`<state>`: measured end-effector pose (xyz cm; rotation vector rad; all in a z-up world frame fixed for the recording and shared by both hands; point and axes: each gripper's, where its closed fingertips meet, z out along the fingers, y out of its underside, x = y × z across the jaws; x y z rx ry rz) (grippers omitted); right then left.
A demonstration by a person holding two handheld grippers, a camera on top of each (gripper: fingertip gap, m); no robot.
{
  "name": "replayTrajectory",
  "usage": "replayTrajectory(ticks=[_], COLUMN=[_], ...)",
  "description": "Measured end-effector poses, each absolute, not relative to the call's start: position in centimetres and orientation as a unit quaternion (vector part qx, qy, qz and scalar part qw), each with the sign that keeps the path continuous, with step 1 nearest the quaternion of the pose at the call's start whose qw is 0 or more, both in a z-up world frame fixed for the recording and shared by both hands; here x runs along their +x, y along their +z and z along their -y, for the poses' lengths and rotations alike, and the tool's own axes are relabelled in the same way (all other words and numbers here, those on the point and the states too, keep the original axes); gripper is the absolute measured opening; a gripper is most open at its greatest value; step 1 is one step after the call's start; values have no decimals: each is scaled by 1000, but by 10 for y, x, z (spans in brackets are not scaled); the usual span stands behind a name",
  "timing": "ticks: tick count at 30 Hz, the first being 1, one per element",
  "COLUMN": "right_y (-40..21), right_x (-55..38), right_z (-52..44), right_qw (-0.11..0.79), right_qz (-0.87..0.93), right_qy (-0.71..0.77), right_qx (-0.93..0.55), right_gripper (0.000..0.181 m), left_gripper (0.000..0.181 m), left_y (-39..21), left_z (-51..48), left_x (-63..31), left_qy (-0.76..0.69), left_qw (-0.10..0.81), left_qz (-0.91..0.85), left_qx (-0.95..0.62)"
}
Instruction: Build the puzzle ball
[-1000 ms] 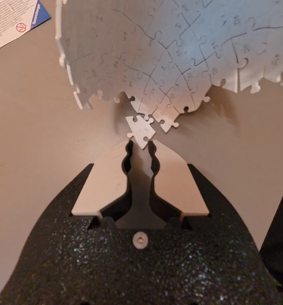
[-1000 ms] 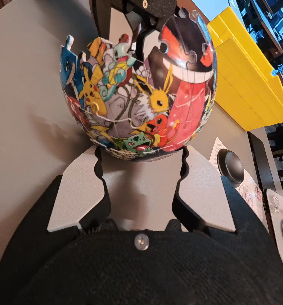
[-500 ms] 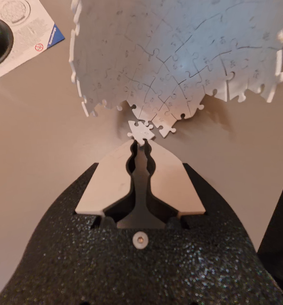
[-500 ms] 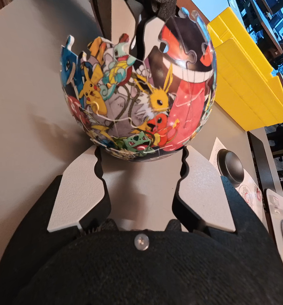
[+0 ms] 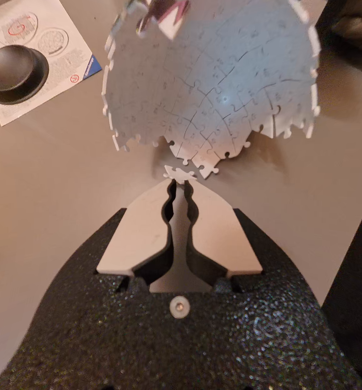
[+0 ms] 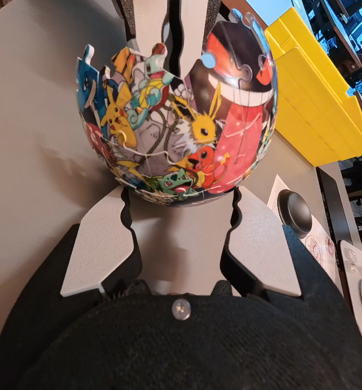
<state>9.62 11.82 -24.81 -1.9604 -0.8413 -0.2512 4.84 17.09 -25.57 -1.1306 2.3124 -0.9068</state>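
Observation:
The half-built puzzle ball (image 6: 176, 126) has colourful cartoon creatures outside and is white inside (image 5: 207, 84), with a jagged open rim. My right gripper (image 6: 180, 190) has its fingers wide apart, one on each side of the ball's lower part, and holds it. My left gripper (image 5: 180, 183) is shut on a loose white puzzle piece (image 5: 180, 175), seen almost edge-on, just below the rim's lowest tabs. In the right wrist view the left gripper (image 6: 171, 31) comes down behind the ball's open top; the piece is hidden there.
A black round stand (image 5: 13, 73) sits on a printed instruction sheet (image 5: 55, 42) on the grey table (image 5: 49, 190); it also shows in the right wrist view (image 6: 294, 213). Yellow bins (image 6: 313, 95) stand at the right, with clear plastic packaging (image 6: 361, 285) near the table edge. My hands' fingertips stand some 8 cm from each other.
My left gripper has drawn back from the ball and tilted, so the piece now shows edge-on and the black stand has come into view. The right gripper and ball have not moved.

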Motion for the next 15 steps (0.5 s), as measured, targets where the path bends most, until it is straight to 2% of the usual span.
replayTrajectory(ticks=[15], right_y=[-247], right_x=[96], right_z=[-118], right_qw=[477], right_qz=[344], right_qy=[-104], right_qx=[-802], right_gripper=[94], left_gripper=[7], left_y=[-262], left_z=[-165], left_x=[50], left_qy=[-342], left_qw=[208], left_qz=[-819], left_qx=[-410])
